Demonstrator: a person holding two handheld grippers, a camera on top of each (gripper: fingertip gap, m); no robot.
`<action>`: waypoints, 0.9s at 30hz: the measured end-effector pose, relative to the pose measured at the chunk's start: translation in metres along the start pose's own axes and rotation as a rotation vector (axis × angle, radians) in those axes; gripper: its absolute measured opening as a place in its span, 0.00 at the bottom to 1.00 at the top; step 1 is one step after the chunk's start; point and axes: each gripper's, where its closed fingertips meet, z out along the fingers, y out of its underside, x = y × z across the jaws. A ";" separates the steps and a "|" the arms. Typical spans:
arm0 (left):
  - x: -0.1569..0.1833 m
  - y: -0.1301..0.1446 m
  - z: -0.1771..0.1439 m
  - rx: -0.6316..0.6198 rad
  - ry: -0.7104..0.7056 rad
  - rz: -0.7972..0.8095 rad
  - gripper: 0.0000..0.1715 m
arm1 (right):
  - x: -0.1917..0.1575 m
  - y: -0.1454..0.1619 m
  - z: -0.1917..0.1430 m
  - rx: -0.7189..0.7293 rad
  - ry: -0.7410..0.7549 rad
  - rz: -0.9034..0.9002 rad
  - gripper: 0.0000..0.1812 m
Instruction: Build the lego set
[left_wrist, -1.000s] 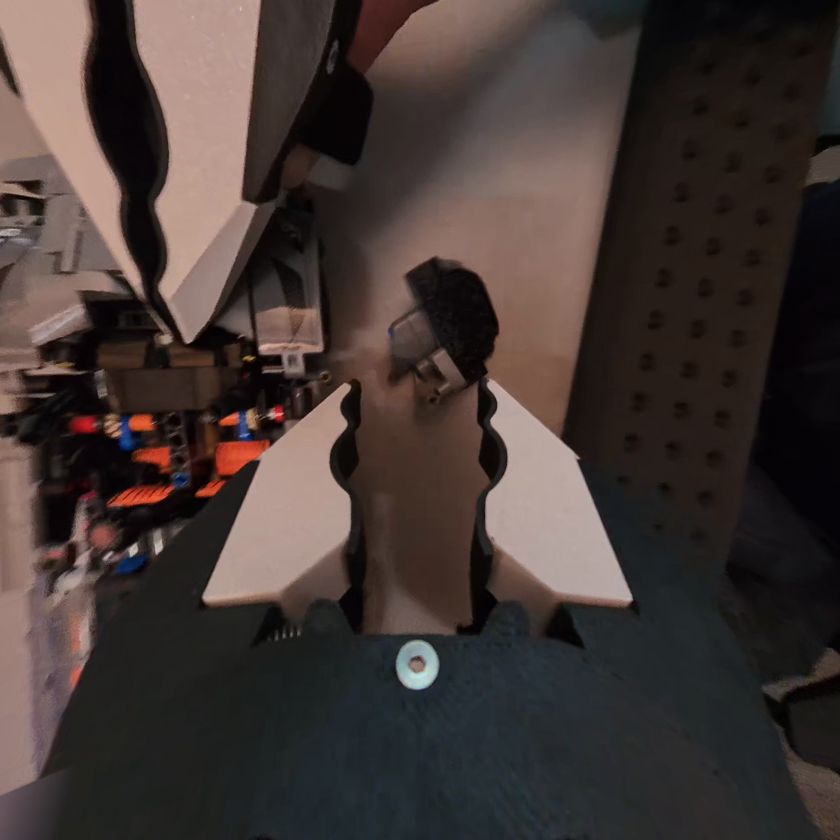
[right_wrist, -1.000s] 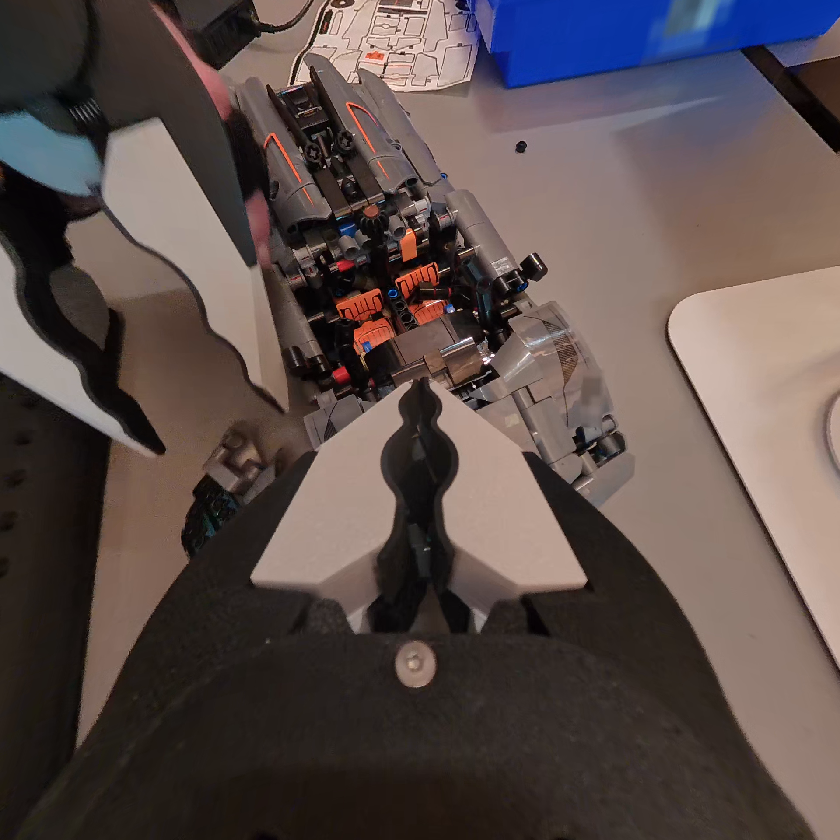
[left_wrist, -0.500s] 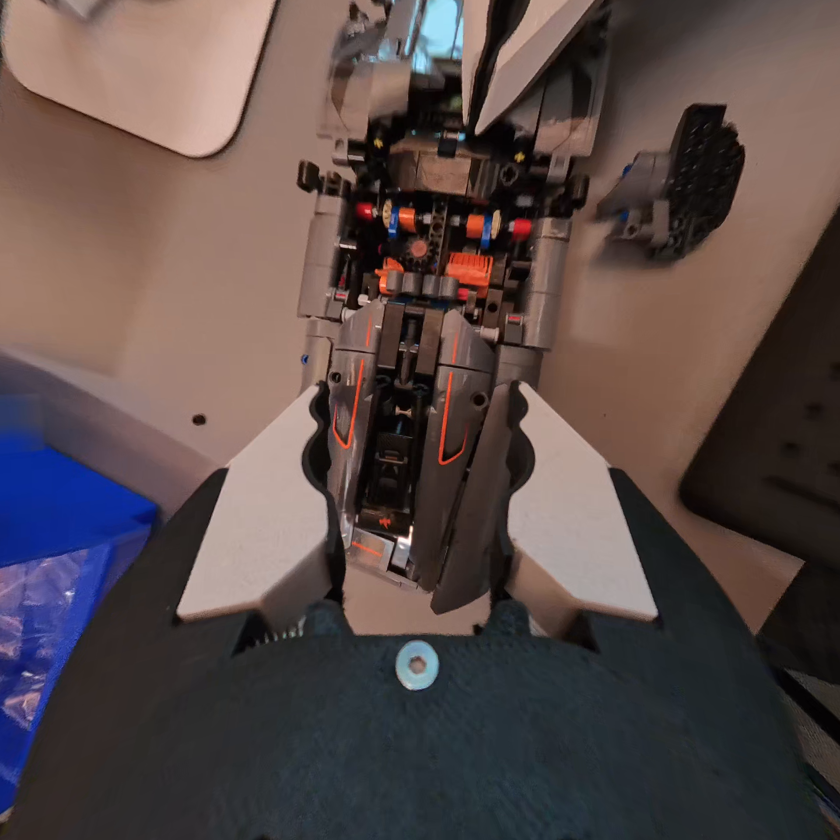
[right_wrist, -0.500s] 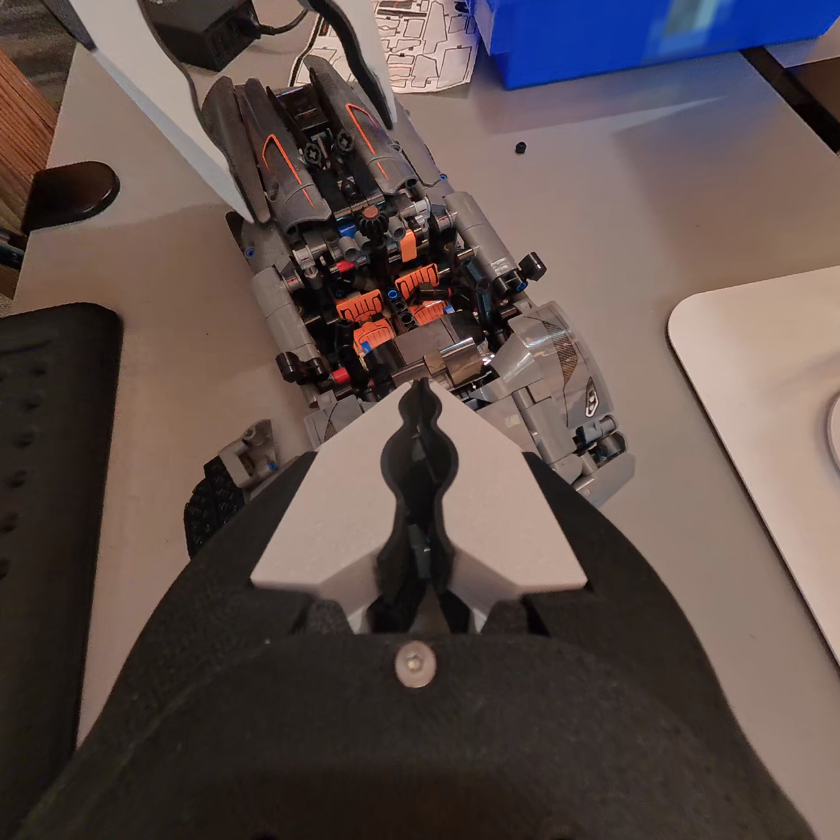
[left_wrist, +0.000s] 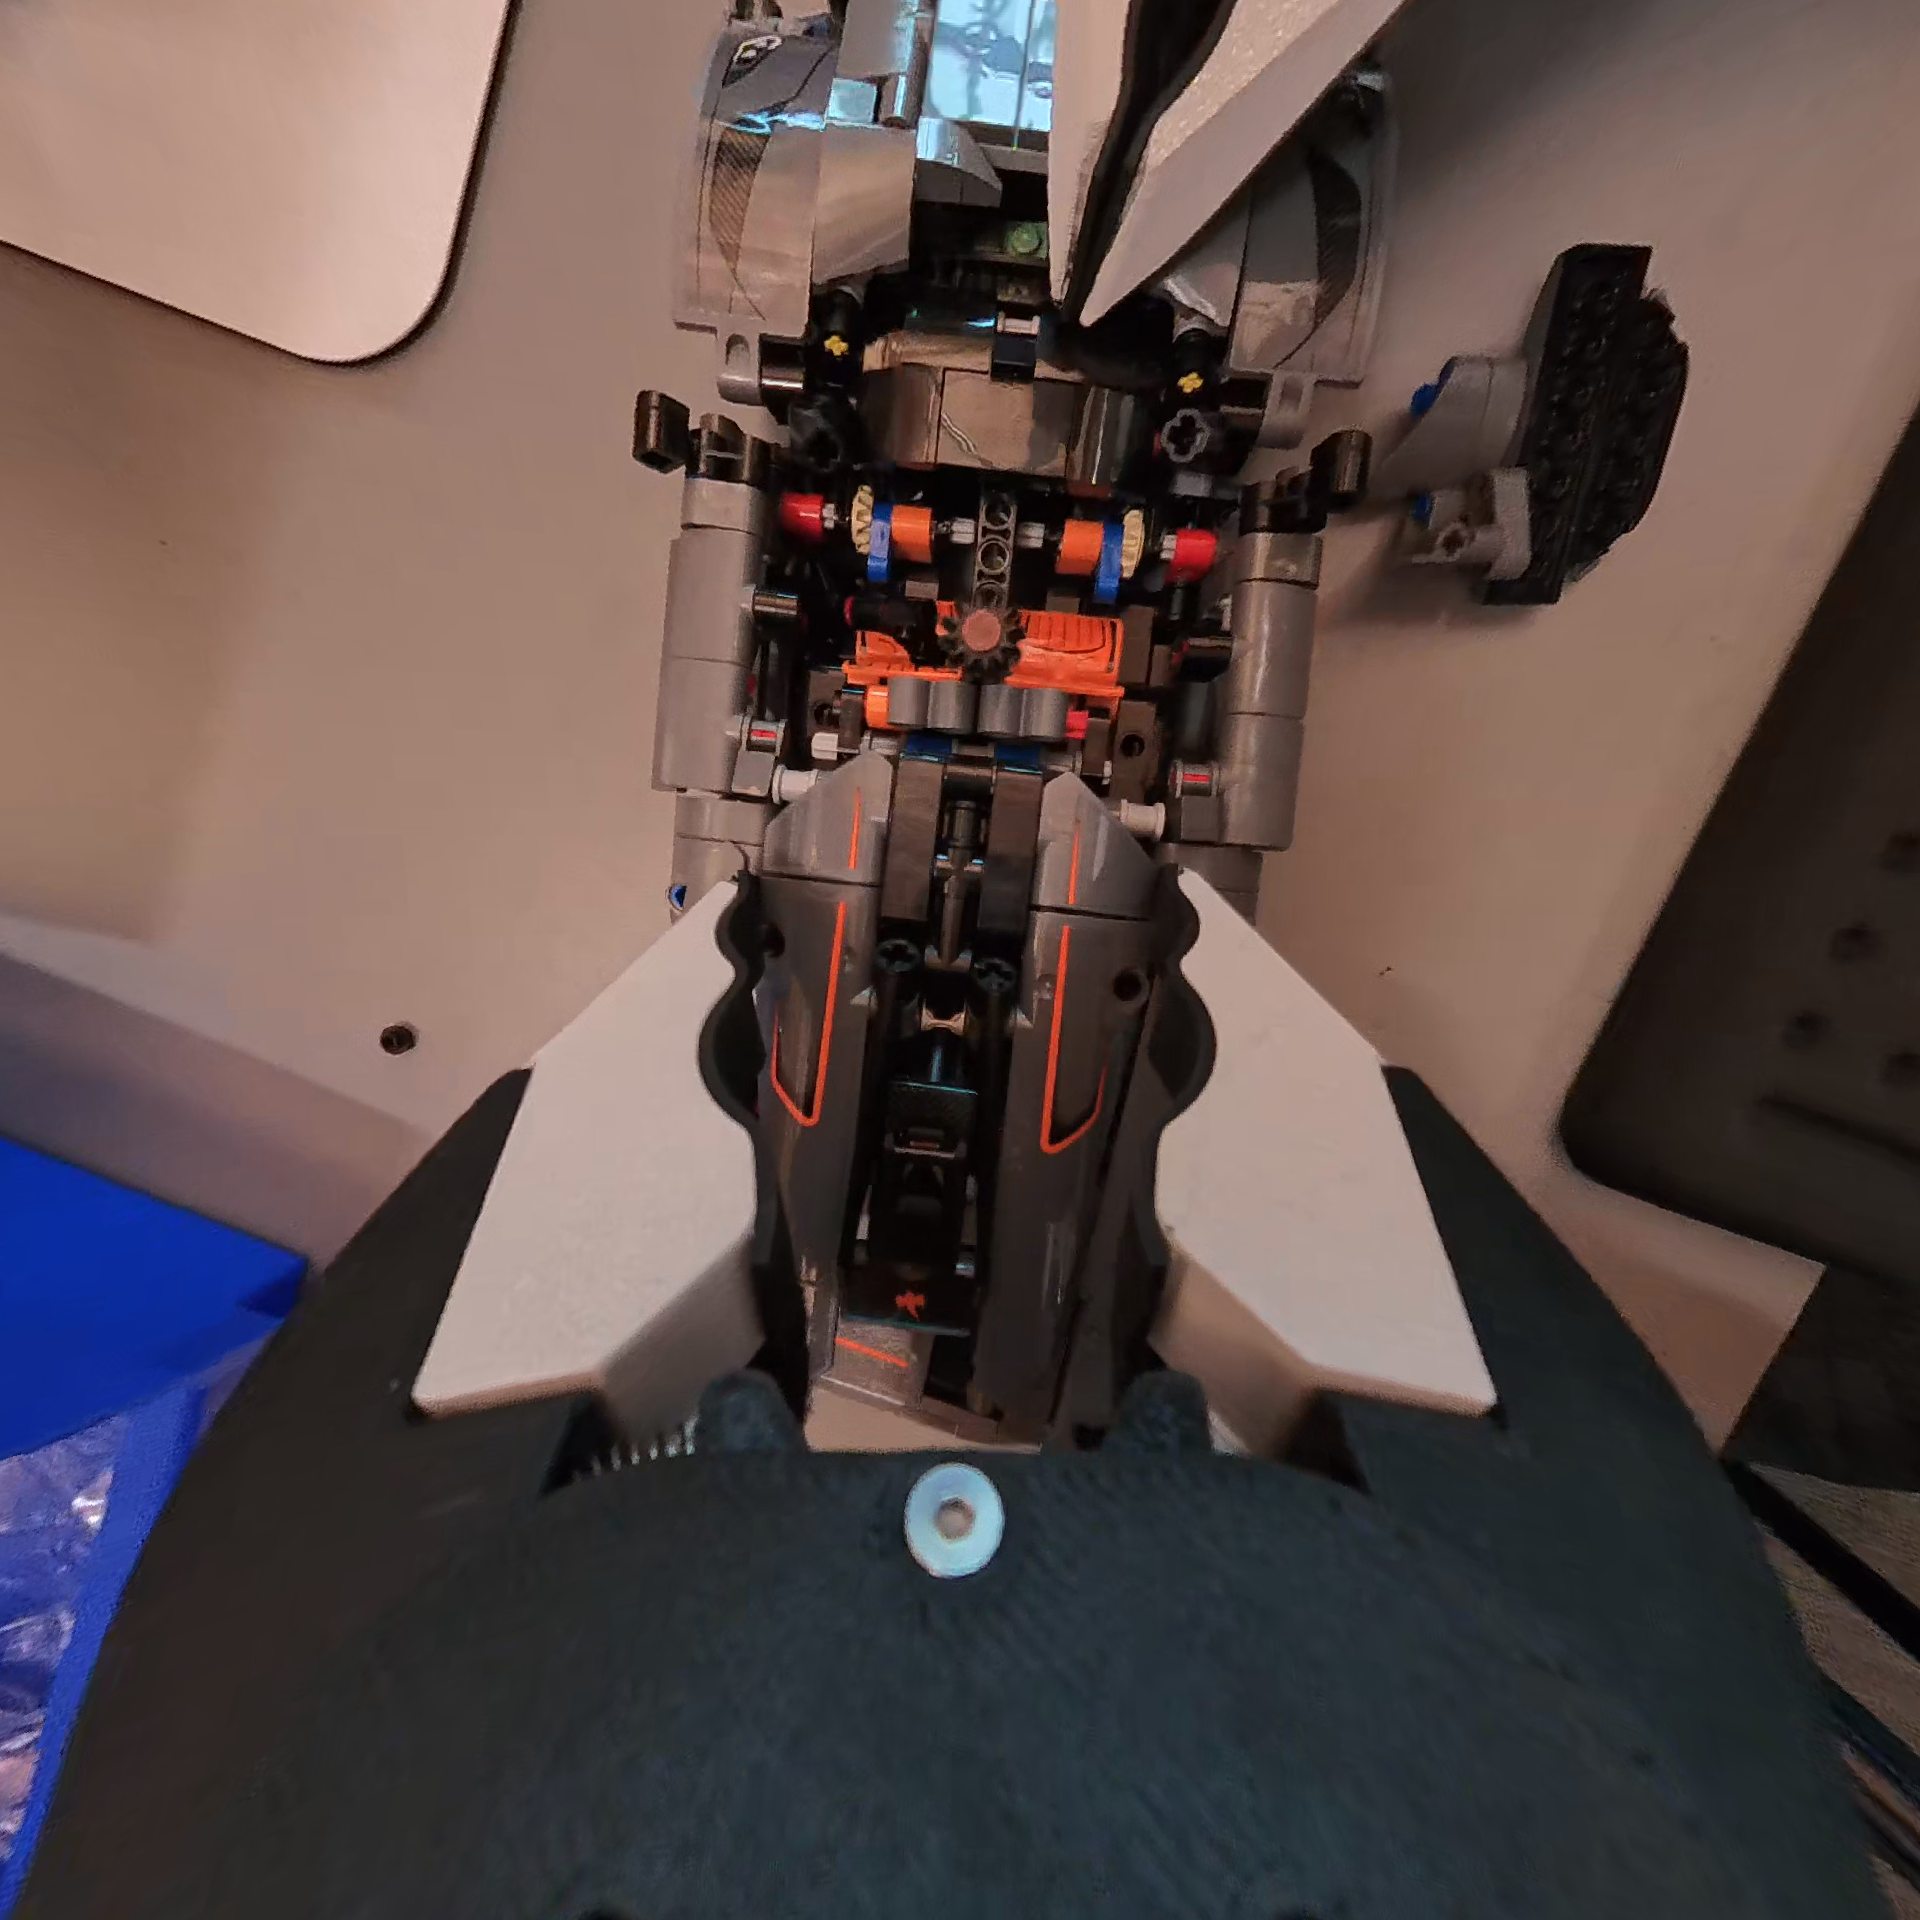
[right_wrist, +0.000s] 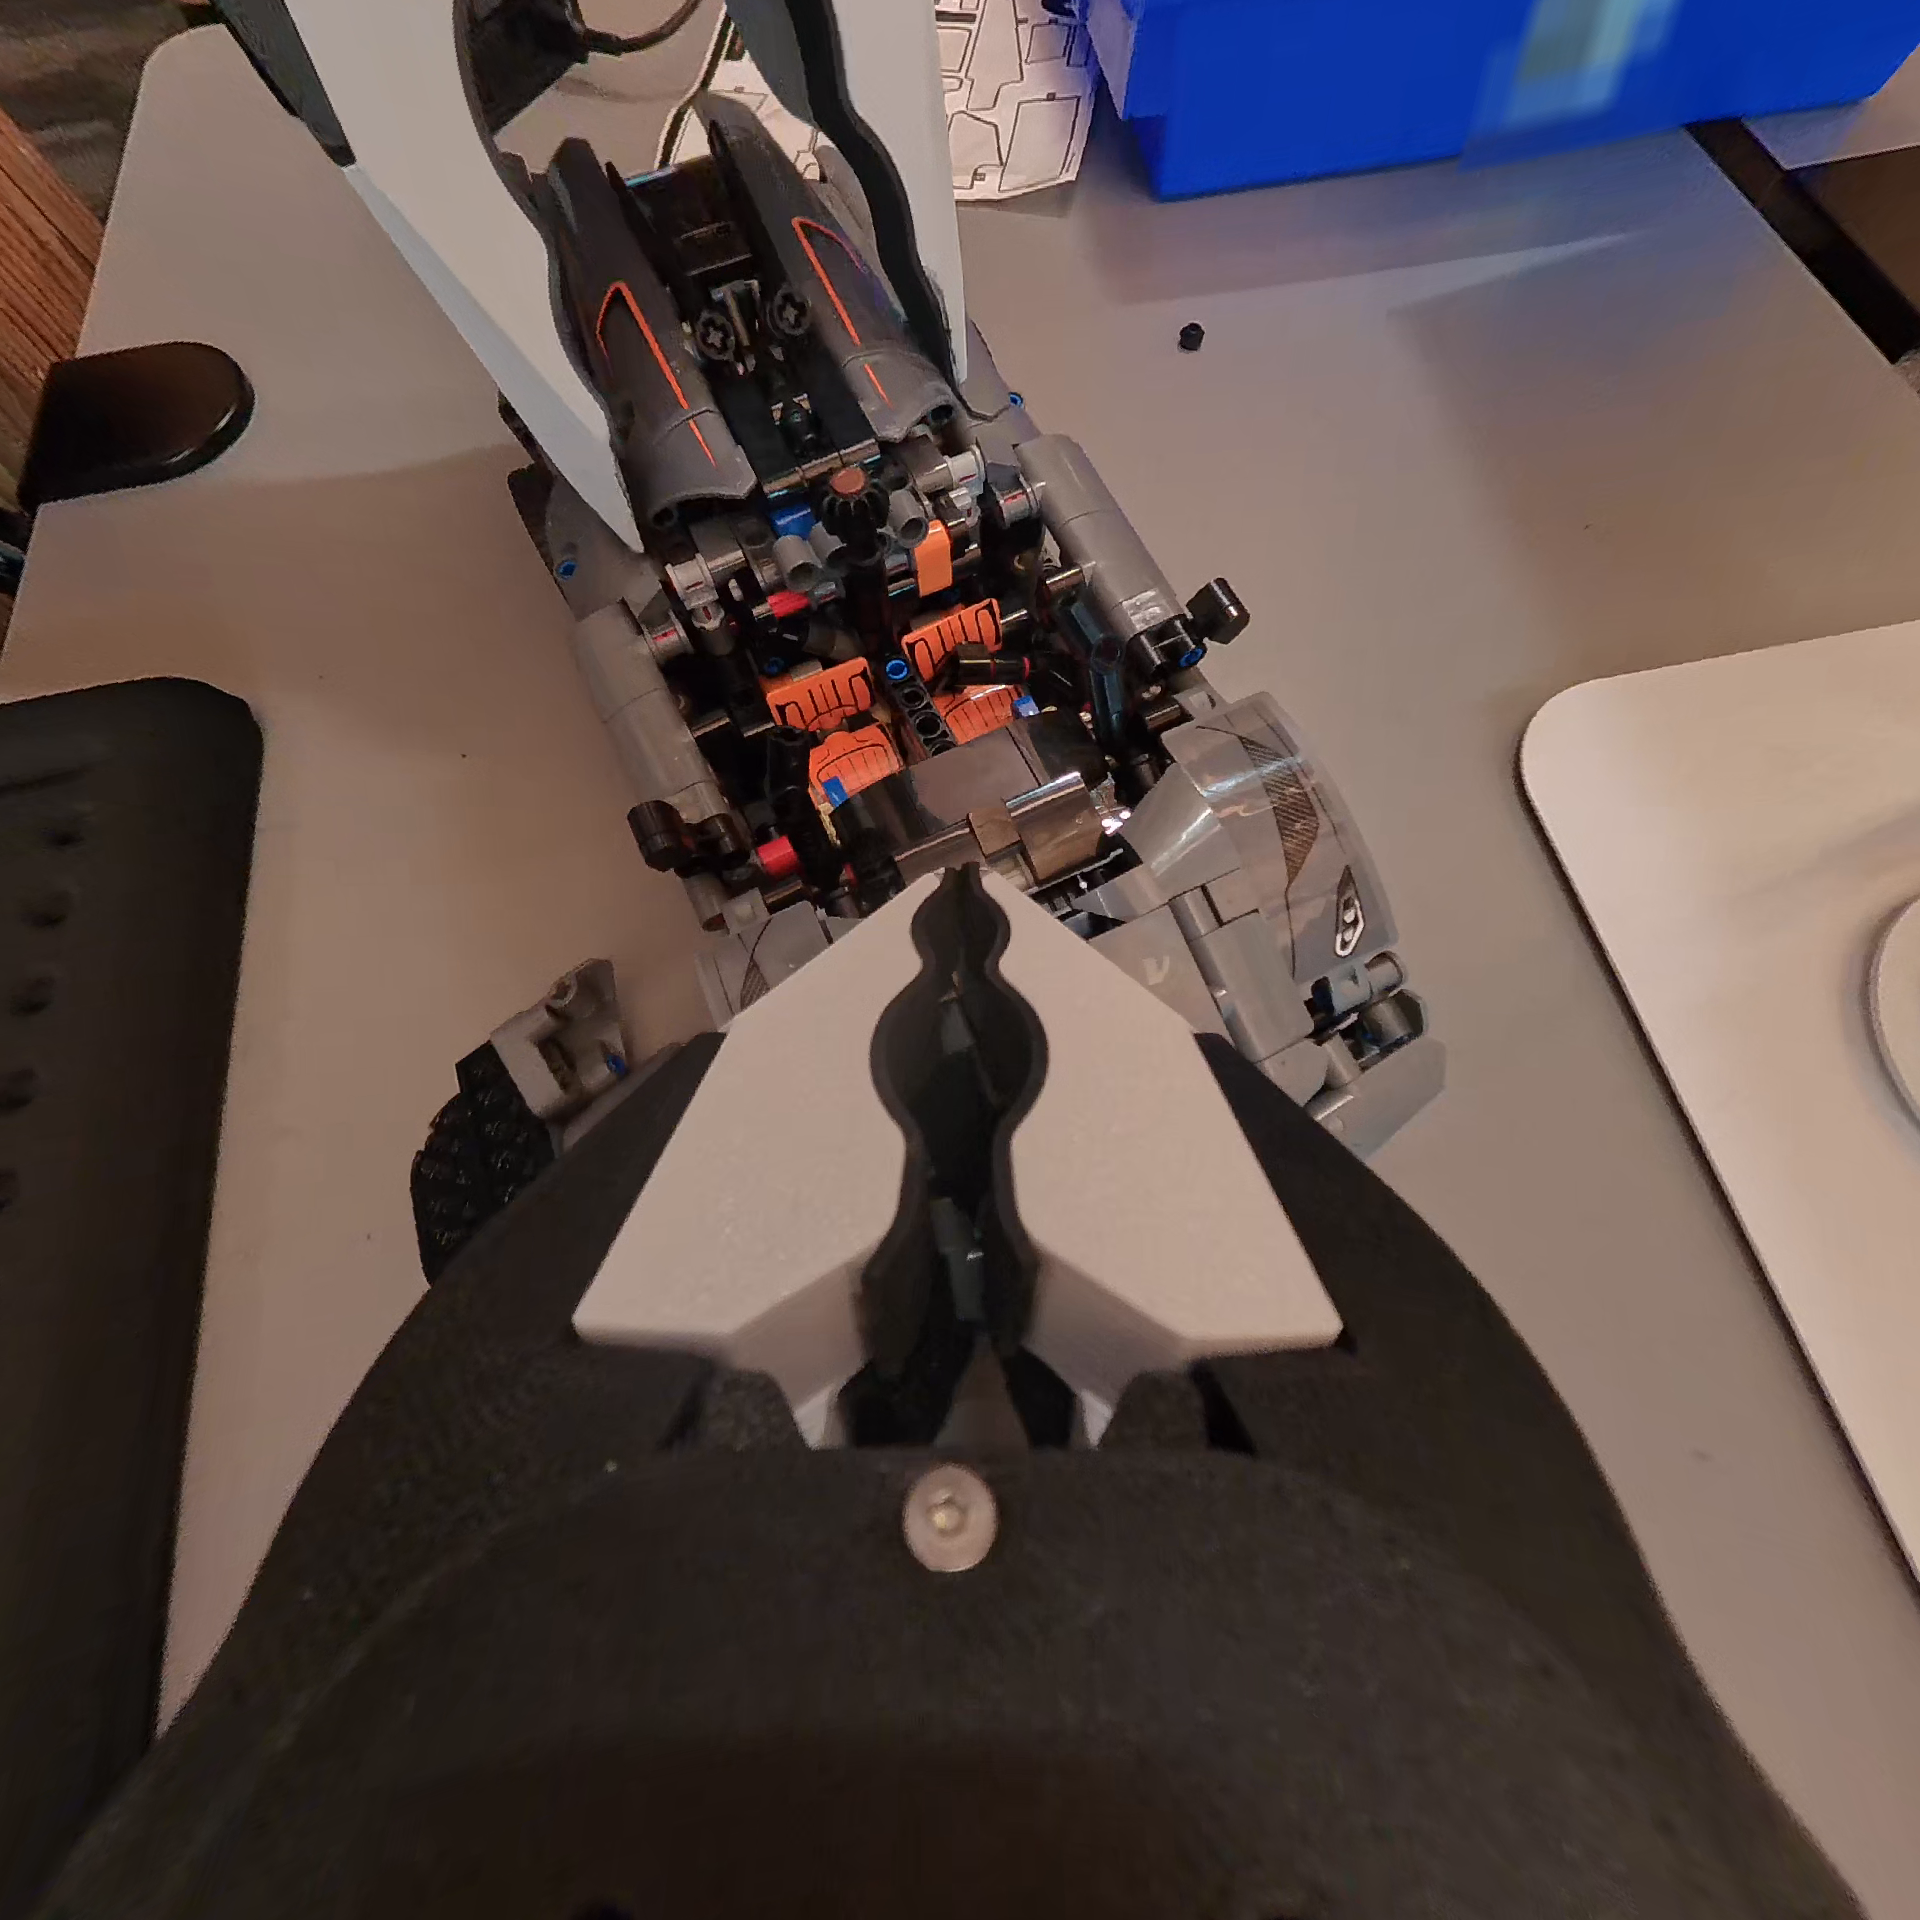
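The grey, black and orange lego car (left_wrist: 977, 623) lies on the grey table, also in the right wrist view (right_wrist: 904, 707). My left gripper (left_wrist: 956, 914) straddles its dark tail panels, with both pads against their sides; the right wrist view shows it at the car's far end (right_wrist: 790, 447). My right gripper (right_wrist: 961, 894) is shut on a thin dark lego piece (right_wrist: 951, 1247) and hovers over the car's front; its tip shows in the left wrist view (left_wrist: 1075, 296). A loose grey and black studded sub-assembly (left_wrist: 1558, 436) lies beside the car's front (right_wrist: 499, 1101).
A blue bin (right_wrist: 1455, 83) and an instruction sheet (right_wrist: 1008, 114) lie beyond the car's tail. A white mat (right_wrist: 1714, 935) is on one side, a black perforated pad (right_wrist: 104, 935) on the other. A small black pin (right_wrist: 1191, 336) lies loose. The tips of one gripper are about 10 cm away from the tips of the other.
My left gripper swung from near the loose sub-assembly round to the car's tail, opened wider and came around the tail panels. My right gripper has stayed still and shut.
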 end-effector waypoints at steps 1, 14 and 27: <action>0.000 0.000 0.000 -0.004 -0.003 0.004 0.43 | 0.000 0.000 0.000 -0.001 0.002 -0.002 0.00; -0.001 0.000 -0.005 -0.210 -0.082 0.130 0.41 | 0.000 0.000 0.000 0.001 0.004 -0.007 0.00; 0.002 0.005 -0.011 0.032 -0.018 0.015 0.40 | -0.001 -0.001 0.004 -0.012 0.013 -0.023 0.00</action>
